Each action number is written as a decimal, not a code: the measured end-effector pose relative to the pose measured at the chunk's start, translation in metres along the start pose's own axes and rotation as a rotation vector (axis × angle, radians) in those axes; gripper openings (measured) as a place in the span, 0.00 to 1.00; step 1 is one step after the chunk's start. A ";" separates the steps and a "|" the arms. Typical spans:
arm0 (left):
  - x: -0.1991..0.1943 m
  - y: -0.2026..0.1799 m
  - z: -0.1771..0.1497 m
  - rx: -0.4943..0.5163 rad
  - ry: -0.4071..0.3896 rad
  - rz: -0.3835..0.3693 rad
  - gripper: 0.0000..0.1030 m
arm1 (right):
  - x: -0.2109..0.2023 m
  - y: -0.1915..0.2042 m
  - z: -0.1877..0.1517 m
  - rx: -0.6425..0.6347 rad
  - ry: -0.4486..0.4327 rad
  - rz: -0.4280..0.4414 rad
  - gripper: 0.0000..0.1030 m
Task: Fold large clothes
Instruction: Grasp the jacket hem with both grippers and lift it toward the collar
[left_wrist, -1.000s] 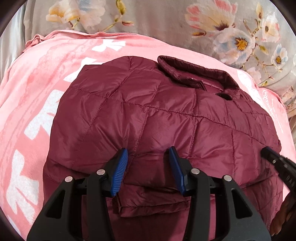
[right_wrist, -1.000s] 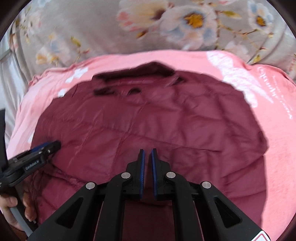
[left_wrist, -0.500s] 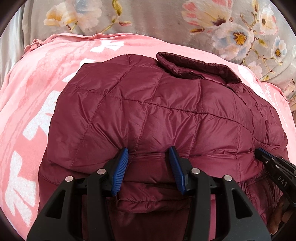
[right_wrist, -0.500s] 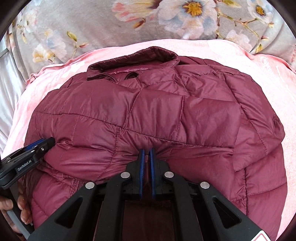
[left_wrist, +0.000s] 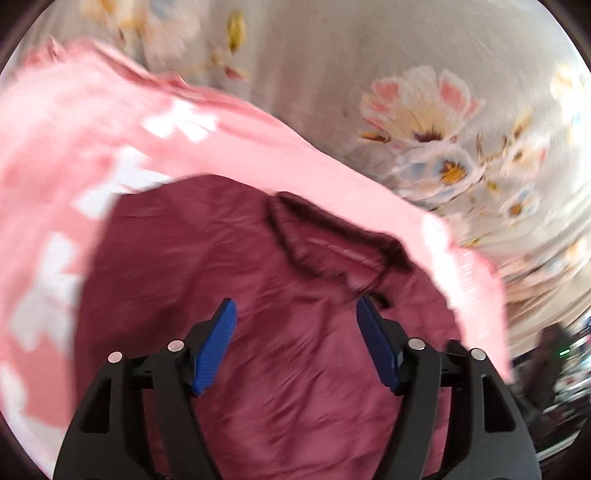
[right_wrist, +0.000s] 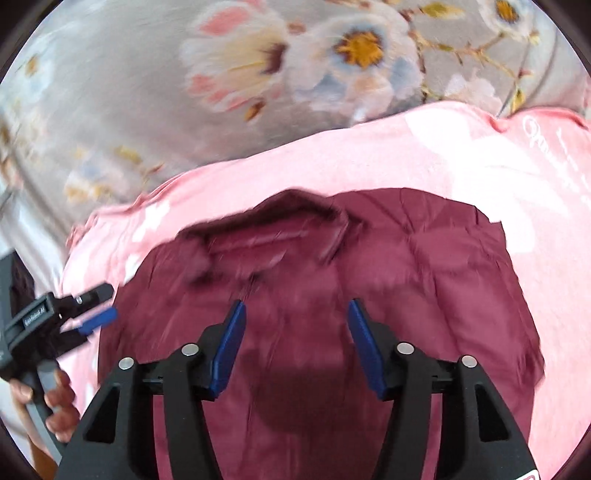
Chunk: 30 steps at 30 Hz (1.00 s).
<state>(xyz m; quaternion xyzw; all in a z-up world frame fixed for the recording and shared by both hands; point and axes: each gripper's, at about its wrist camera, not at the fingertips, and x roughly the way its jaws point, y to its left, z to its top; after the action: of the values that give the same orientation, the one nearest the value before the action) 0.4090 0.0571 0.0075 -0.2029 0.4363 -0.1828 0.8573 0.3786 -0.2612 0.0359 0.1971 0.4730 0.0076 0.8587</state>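
Maroon quilted jacket (left_wrist: 295, 369) lies spread on a pink blanket (left_wrist: 92, 155) with white markings, and that blanket sits on a grey floral bedsheet (right_wrist: 147, 92). The jacket's collar (left_wrist: 332, 243) is at the far side of the garment, darker than the rest and slightly raised; in the right wrist view the same collar (right_wrist: 280, 218) shows toward the upper left of the cloth. Both views are smeared, so the quilt seams are hard to follow.

The left gripper (left_wrist: 295, 317) has its blue-padded fingers (left_wrist: 218, 343) spread wide — they have just been opening, and nothing is between them; the jacket lies below, not pinched. The right gripper (right_wrist: 295, 317) was clamped tight a moment back and has just sprung apart as well, its fingers (right_wrist: 229, 343) now well separated with only the jacket surface seen through the gap, no fold held.

In the right wrist view the left gripper (right_wrist: 99, 306) appears at the left edge, just beside the jacket's left border over the pink blanket, carried by a person's hand (right_wrist: 55, 402) wrapped around its handle.

The jacket looks flatter than before — its puffed near edge, which both pairs of fingers had gathered, now lies loose on the blanket. At the far right of the left wrist view a dim room shows past the bed's edge, too blurred to make out.
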 end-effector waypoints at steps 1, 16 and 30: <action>0.018 0.000 0.010 -0.050 0.041 -0.028 0.63 | 0.006 -0.002 0.006 0.017 0.006 0.004 0.56; 0.116 0.000 0.033 -0.159 0.193 -0.037 0.09 | 0.086 0.014 0.041 -0.012 0.114 0.009 0.07; 0.105 0.010 0.007 -0.053 0.119 0.011 0.07 | 0.079 -0.017 0.036 0.134 0.117 0.173 0.13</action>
<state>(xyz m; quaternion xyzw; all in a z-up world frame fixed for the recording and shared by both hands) 0.4741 0.0153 -0.0645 -0.2117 0.4925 -0.1783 0.8252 0.4482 -0.2727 -0.0166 0.2930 0.5029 0.0615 0.8108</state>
